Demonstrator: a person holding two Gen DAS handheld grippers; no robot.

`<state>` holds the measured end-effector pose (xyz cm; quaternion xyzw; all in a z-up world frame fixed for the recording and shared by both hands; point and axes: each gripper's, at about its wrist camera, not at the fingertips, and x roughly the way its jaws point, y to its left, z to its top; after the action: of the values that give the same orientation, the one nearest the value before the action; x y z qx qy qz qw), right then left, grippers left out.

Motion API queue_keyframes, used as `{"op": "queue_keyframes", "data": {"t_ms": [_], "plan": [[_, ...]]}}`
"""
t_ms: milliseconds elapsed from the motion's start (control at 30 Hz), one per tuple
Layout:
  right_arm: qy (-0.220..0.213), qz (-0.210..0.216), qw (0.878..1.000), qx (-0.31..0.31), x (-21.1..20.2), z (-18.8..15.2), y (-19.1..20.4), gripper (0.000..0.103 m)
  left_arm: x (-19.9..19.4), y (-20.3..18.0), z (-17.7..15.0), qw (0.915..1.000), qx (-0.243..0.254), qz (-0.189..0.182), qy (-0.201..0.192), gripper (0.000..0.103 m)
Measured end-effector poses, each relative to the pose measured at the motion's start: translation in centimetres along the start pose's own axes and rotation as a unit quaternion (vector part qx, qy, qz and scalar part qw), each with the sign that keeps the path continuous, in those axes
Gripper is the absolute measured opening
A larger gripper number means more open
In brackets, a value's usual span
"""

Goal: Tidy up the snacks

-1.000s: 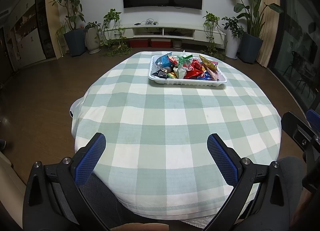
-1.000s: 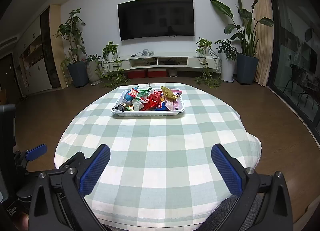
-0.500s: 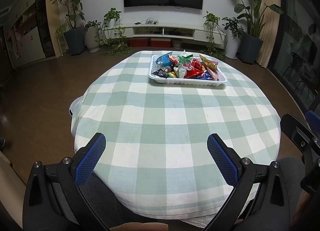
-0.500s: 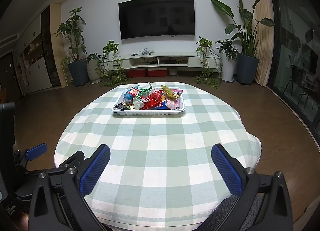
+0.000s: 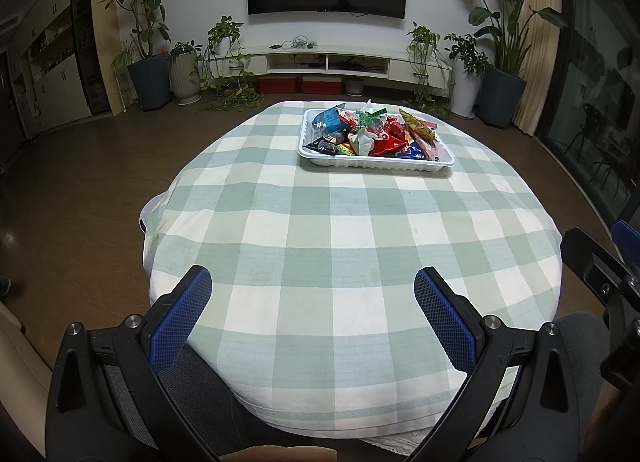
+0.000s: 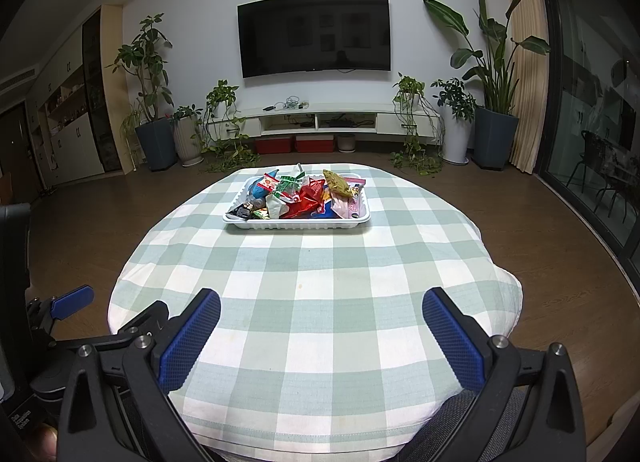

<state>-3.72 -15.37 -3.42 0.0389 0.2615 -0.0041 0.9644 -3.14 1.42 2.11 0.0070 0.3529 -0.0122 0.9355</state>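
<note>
A white tray [image 5: 376, 164] [image 6: 298, 224] piled with several colourful snack packets [image 5: 374, 130] [image 6: 304, 194] sits on the far half of a round table under a green-and-white checked cloth [image 5: 352, 238] [image 6: 316, 282]. My left gripper [image 5: 312, 290] hangs open over the table's near edge, nothing between its blue pads. My right gripper [image 6: 320, 302] is likewise open and empty at the near edge, far from the tray. Part of the right gripper's frame shows at the right edge of the left wrist view, and the left one at the left edge of the right wrist view.
Brown wooden floor surrounds the table. Against the far wall stand a low white TV cabinet [image 6: 320, 122], a wall television [image 6: 314, 34] and several potted plants [image 6: 494, 102]. Glass doors [image 6: 592, 142] line the right side. Grey-clad knees lie below the grippers.
Both grippers have stayed open and almost still; the views drift very slightly, with the tray appearing a touch lower in the right wrist view.
</note>
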Motion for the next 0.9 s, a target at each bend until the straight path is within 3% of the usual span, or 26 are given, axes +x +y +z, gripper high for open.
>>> {"op": "queue_keyframes", "data": {"t_ms": [900], "plan": [[0.001, 0.000, 1.000, -0.001, -0.19, 0.28, 0.08, 0.103, -0.06, -0.06, 0.01, 1.0000, 0.000, 0.001, 0.000, 0.103]]}}
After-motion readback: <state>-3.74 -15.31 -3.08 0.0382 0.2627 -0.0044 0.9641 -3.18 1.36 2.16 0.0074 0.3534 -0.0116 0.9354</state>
